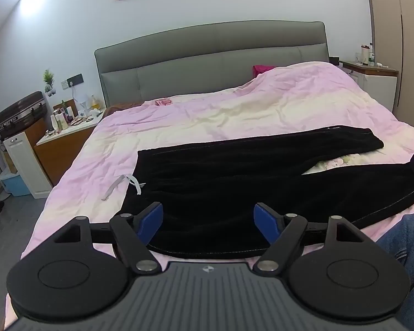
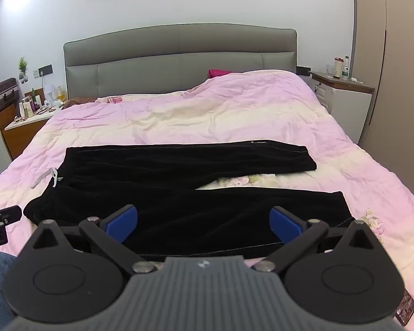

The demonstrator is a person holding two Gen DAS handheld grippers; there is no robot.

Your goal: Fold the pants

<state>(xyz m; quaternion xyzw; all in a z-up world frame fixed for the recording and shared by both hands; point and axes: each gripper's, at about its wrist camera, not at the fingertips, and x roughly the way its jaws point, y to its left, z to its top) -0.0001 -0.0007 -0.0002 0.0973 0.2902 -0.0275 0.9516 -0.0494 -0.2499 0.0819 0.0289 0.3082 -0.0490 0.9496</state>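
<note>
Black velvet pants [image 1: 248, 176] lie spread flat on the pink bed cover [image 1: 207, 115], waistband to the left, both legs running right with a gap between them. A white drawstring [image 1: 132, 180] sticks out at the waist. My left gripper [image 1: 208, 219] is open and empty, hovering over the near edge of the pants by the waist. In the right wrist view the pants [image 2: 179, 182] lie the same way. My right gripper [image 2: 202, 222] is open and empty above the near leg. The left gripper's edge [image 2: 2, 218] shows at far left.
A grey headboard [image 1: 212, 55] backs the bed. A cluttered nightstand [image 1: 69, 127] stands left, another nightstand [image 2: 342, 93] with bottles right. A wardrobe [image 2: 394, 82] lines the right wall. The person's jeans leg [image 1: 405, 237] is at the bed's near edge.
</note>
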